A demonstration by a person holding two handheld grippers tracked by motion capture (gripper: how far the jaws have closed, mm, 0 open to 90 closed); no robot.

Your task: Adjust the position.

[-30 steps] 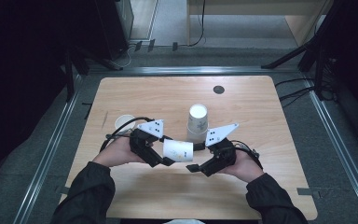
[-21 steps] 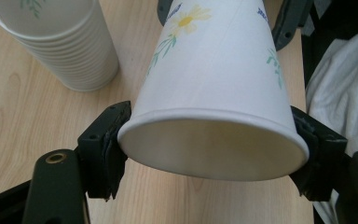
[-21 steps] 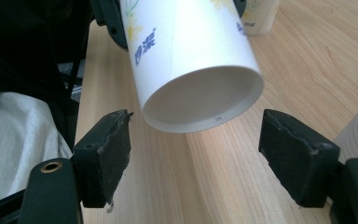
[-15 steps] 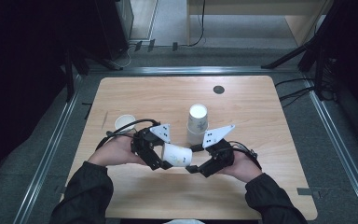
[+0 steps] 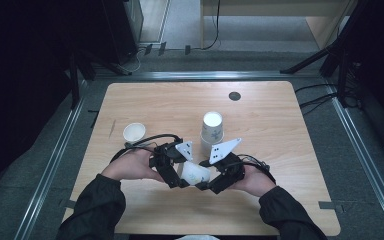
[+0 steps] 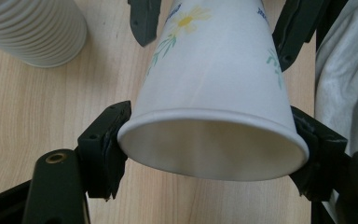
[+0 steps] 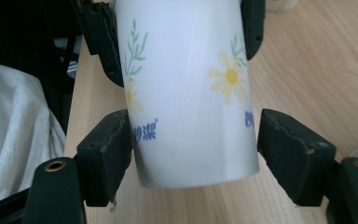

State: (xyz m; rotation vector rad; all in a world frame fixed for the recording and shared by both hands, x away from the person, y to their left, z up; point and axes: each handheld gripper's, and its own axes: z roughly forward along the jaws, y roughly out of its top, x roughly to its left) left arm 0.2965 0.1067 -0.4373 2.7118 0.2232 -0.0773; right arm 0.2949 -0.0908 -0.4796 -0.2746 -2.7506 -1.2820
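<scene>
The white paper cup with yellow flowers (image 5: 195,173) lies on its side just above the wooden counter (image 5: 290,150), near the front edge, and the left gripper (image 5: 176,176) pinches it by its wide open rim. The right gripper (image 5: 206,186) has just been closing around the cup's narrow bottom end, with one pad touching the cup and a small gap at the other. A tall stack of white paper cups (image 5: 212,127) stands just behind, a small white cup (image 5: 134,132) sits near the left edge, and the back and right side of the counter have lots of open room.
</scene>
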